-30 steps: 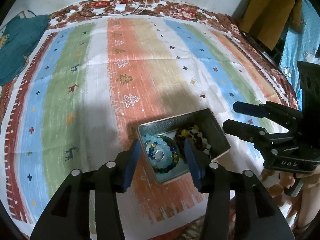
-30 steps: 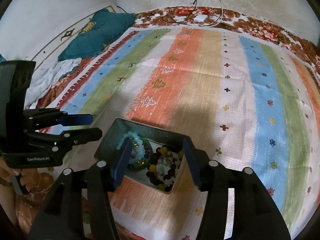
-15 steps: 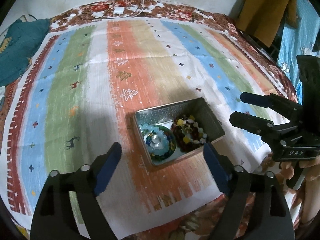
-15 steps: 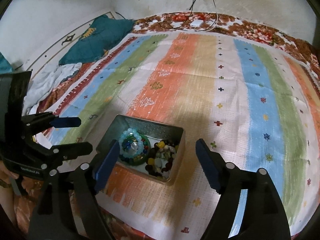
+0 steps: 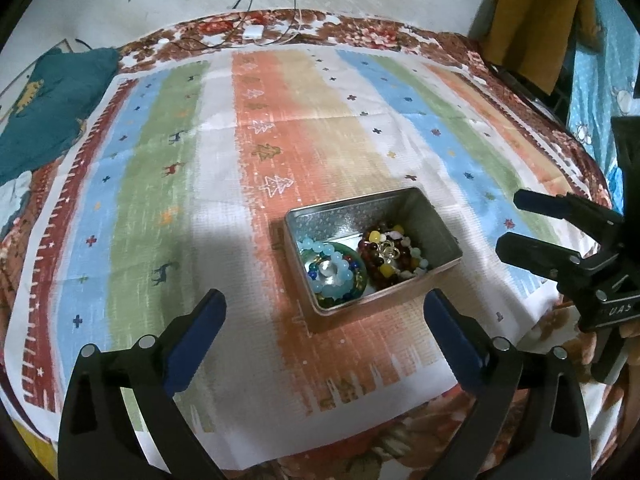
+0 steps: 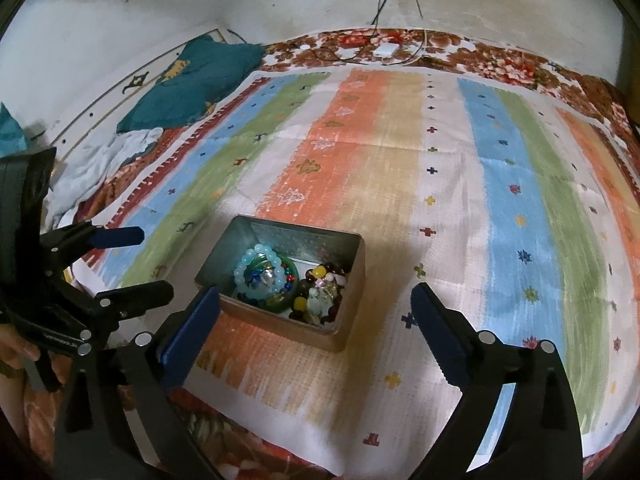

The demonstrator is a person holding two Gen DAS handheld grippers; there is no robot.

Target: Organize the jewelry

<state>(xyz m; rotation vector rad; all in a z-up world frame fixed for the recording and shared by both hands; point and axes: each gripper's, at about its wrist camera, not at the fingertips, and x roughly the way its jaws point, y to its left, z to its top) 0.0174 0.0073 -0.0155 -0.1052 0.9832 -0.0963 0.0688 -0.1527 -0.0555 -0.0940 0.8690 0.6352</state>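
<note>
An open metal tin [image 5: 438, 222] sits on the striped cloth. Inside it lie a light-blue bead bracelet [image 5: 334, 280] on a green bangle and a heap of dark red and yellow beads [image 5: 390, 258]. My left gripper [image 5: 325, 300] hovers just short of the tin. Its jaws are opening wide, with nothing pressed between the blue pads. My right gripper [image 6: 315, 295] faces the tin [image 6: 288, 236] from the other side, jaws also opening and holding nothing. The bracelet [image 6: 250, 268] and bead heap [image 6: 320, 294] show there too. Each gripper appears in the other's view [image 5: 512, 222] [image 6: 154, 263].
The striped cloth [image 5: 200, 200] covers a floral bedspread [image 5: 360, 28]. A teal pillow [image 6: 192, 84] and white cloth [image 6: 100, 164] lie at the left edge. A white plug with cables [image 6: 386, 49] rests at the far edge. A mustard garment [image 5: 532, 12] hangs at the right.
Both grippers' jaws have spread from half shut to wide. Both have drawn back from the tin, which now lies beyond the fingertips. The tin and beads have not moved.
</note>
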